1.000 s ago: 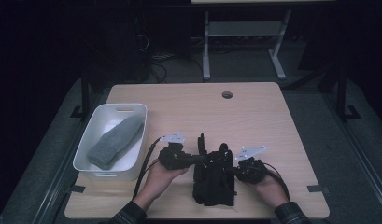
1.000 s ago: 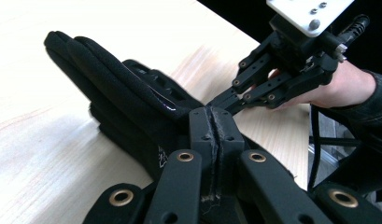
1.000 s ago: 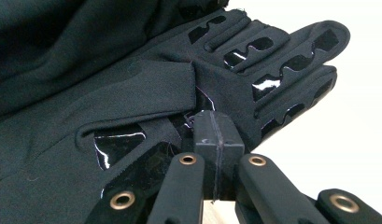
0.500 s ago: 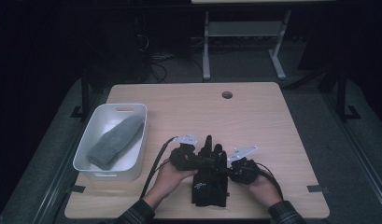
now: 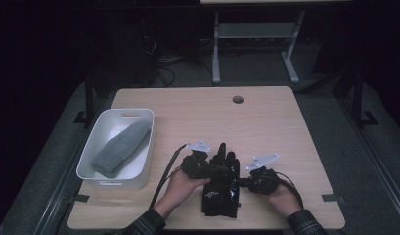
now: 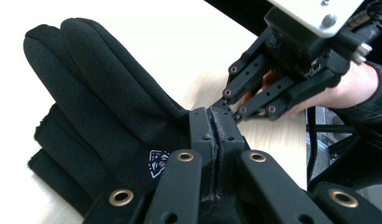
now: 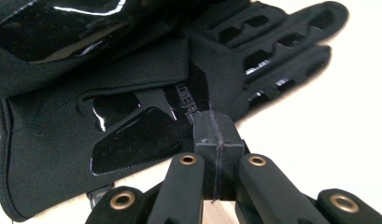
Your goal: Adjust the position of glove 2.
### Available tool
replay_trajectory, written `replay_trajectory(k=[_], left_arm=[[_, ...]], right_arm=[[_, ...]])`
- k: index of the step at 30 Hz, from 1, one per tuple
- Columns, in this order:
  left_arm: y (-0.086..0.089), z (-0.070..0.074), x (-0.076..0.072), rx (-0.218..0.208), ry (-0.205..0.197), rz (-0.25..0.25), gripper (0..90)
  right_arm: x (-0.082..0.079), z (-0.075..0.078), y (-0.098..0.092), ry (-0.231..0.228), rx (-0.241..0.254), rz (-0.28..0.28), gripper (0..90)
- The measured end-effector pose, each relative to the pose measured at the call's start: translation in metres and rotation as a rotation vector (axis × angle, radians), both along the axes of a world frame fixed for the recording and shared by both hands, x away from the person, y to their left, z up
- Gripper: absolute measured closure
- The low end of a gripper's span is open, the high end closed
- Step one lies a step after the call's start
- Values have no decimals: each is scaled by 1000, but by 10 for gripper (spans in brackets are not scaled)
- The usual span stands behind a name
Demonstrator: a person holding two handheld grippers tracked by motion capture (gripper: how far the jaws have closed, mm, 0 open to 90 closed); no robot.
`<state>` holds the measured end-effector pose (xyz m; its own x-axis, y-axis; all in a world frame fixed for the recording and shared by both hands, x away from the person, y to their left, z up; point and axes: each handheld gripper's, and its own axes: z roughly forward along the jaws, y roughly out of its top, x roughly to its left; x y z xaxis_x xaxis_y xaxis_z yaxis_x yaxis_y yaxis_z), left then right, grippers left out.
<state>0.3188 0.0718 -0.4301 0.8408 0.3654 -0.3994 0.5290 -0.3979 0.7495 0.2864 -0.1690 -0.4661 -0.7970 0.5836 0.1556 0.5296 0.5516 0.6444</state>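
Both claws are clamped on the black gloves lying stacked at the tabletop's near edge — left claw pinching the upper glove, right claw the lower glove's edge. Thin pinches — a pull apart could slip fabric free or drag both gloves together.

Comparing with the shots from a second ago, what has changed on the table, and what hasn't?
The left gripper has slid right, in over the black gloves, and its shut jaws now pinch glove fabric. The right gripper has hardly moved, jaws shut at the gloves' edge. The white bin and the grey sock inside it lie as before.
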Motion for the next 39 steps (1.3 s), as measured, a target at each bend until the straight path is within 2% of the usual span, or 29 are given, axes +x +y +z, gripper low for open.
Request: replay_trajectory(k=[6, 12, 15, 16, 17, 18, 20, 24, 26, 30, 33, 34, 36, 38, 39], left_arm=[[-9, -4, 0, 5, 8, -7, 881], [-16, -13, 1, 50, 2, -27, 879], [-16, -17, 3, 60, 8, -31, 860], [-17, -17, 3, 58, 21, -27, 820], [-17, -18, 3, 62, 24, -28, 820], [-18, -19, 3, 66, 26, -31, 782], [-19, -21, 2, 76, 23, -33, 715], [-17, -17, 1, 69, 16, -28, 687], [-14, -14, -1, 66, 5, -29, 729], [-9, -8, -9, 83, -29, -40, 886], [-8, -8, -19, 111, -53, -55, 892], [-7, -8, -23, 123, -62, -63, 892], [-5, -9, -29, 143, -68, -74, 892], [-2, -11, -34, 154, -54, -85, 892], [-1, -13, -37, 145, -41, -85, 892]], right_arm=[[1, -1, 5, 4, 15, 14, 900], [0, -1, 8, -1, 19, 22, 900], [1, 2, 0, -11, 23, -3, 900], [3, 4, -6, -11, 26, -28, 899], [3, 4, -6, -11, 26, -28, 899], [3, 4, -9, -20, 29, -43, 890], [6, 5, -20, -29, 39, -77, 845], [8, 6, -28, -37, 34, -103, 815], [9, 6, -33, -48, 33, -122, 751], [13, 2, -41, -86, -1, -170, 511], [18, -1, -47, -119, -28, -212, 376], [20, -2, -52, -134, -37, -244, 334], [22, -3, -55, -134, -39, -258, 325], [23, -4, -60, -131, -41, -283, 311], [24, -4, -61, -127, -43, -290, 302]])
